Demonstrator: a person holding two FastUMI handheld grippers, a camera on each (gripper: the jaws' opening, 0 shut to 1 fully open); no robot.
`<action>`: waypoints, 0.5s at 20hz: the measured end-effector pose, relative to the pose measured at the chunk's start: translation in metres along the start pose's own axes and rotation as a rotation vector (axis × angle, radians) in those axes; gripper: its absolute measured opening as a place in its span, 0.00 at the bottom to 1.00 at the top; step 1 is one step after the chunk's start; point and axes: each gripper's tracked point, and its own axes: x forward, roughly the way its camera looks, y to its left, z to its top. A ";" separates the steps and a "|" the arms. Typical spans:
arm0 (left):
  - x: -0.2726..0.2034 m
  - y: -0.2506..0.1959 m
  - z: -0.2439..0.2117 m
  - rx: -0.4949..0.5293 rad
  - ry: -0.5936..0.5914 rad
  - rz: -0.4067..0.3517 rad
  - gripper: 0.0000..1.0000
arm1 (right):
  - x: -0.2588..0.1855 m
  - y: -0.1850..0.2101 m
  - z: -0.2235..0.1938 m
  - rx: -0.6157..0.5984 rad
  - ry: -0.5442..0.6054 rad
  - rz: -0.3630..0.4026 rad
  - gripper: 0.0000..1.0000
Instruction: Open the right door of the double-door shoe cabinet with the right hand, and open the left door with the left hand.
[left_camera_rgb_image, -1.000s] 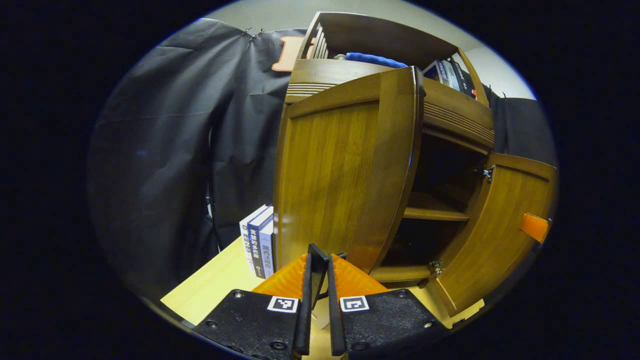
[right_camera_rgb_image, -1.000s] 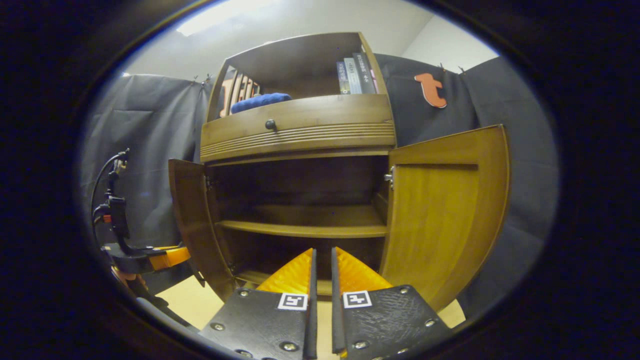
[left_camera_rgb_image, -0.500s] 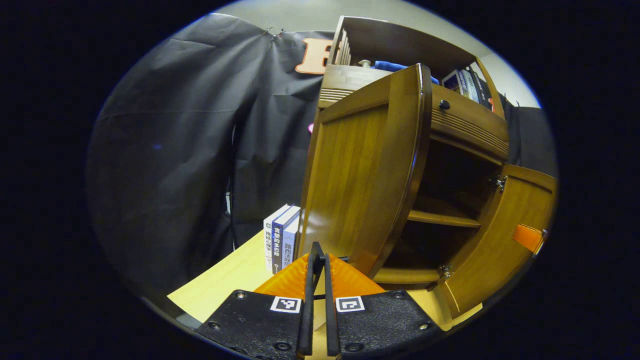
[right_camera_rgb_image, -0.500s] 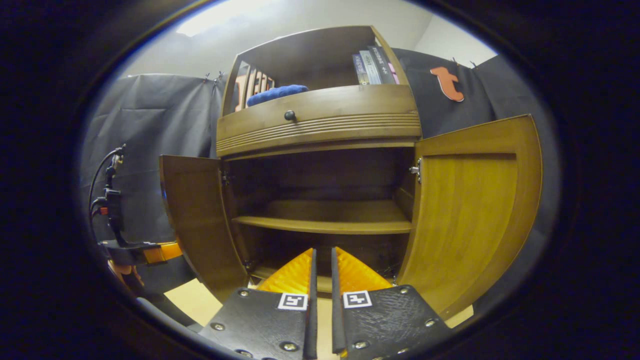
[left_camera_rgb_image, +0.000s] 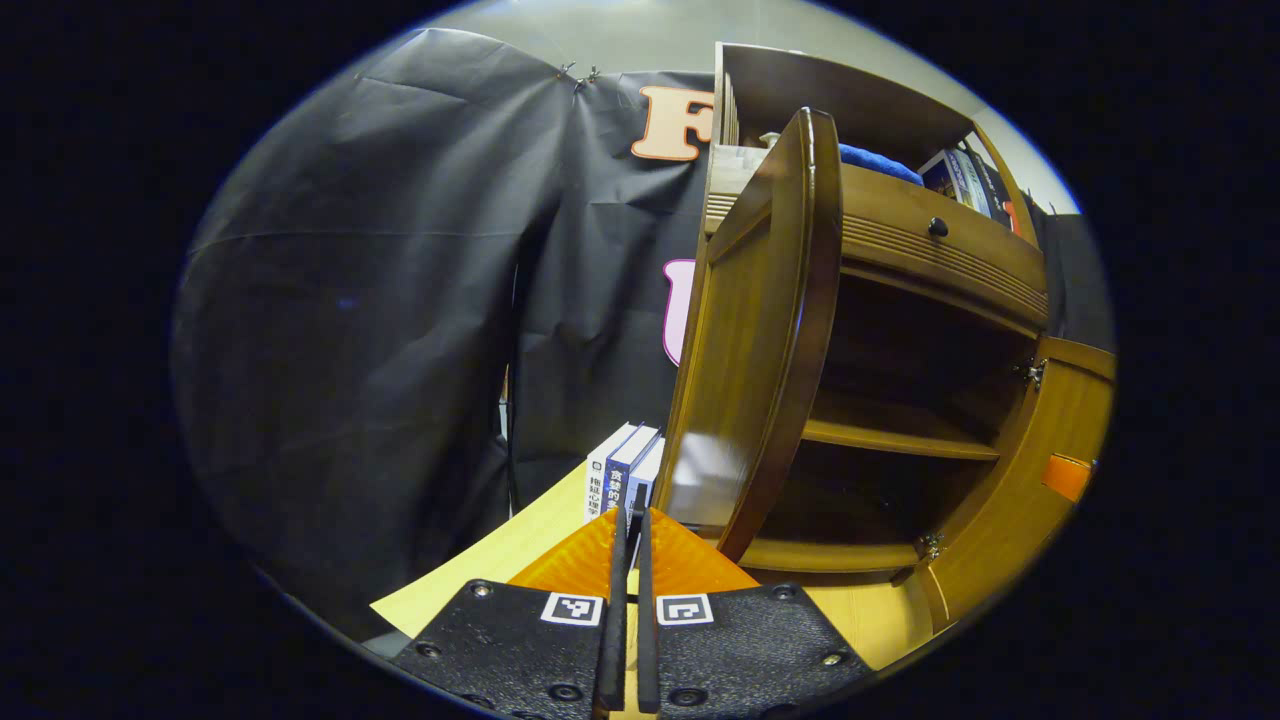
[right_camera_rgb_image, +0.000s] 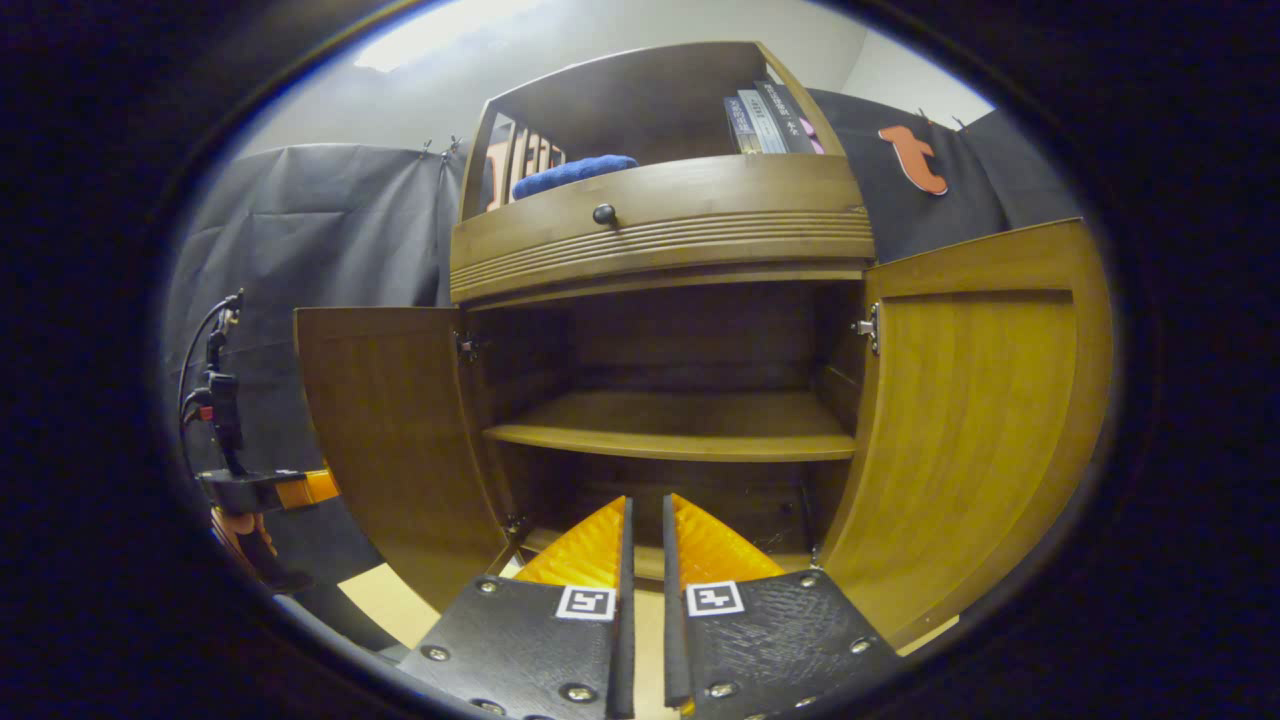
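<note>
Nearest, the left gripper (left_camera_rgb_image: 627, 560) has its fingers nearly together on nothing, and the right gripper (right_camera_rgb_image: 643, 560) likewise, a thin gap between. Just beyond, the left door (left_camera_rgb_image: 760, 340) has swung wider than a second ago, now edge-on; the right door (right_camera_rgb_image: 960, 420) also stands wide. Both doors of the shoe cabinet (right_camera_rgb_image: 660, 240) look open, so the task seems about done. Books (left_camera_rgb_image: 622, 480) stand on the pale tabletop (left_camera_rgb_image: 500, 560); black cloth (left_camera_rgb_image: 350, 330) hangs behind

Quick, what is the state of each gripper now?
Left gripper: shut, holding nothing, beside the open left door.
Right gripper: shut, holding nothing, facing the open cabinet.
</note>
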 end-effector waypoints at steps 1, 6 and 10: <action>0.001 0.002 0.000 0.015 -0.006 -0.008 0.06 | 0.001 0.003 -0.001 -0.001 0.003 0.005 0.12; 0.002 0.015 0.003 0.027 -0.008 -0.048 0.05 | 0.005 0.012 -0.002 -0.002 0.007 0.026 0.12; 0.001 0.020 0.006 0.008 -0.008 -0.066 0.06 | 0.008 0.016 -0.005 0.001 0.016 0.036 0.12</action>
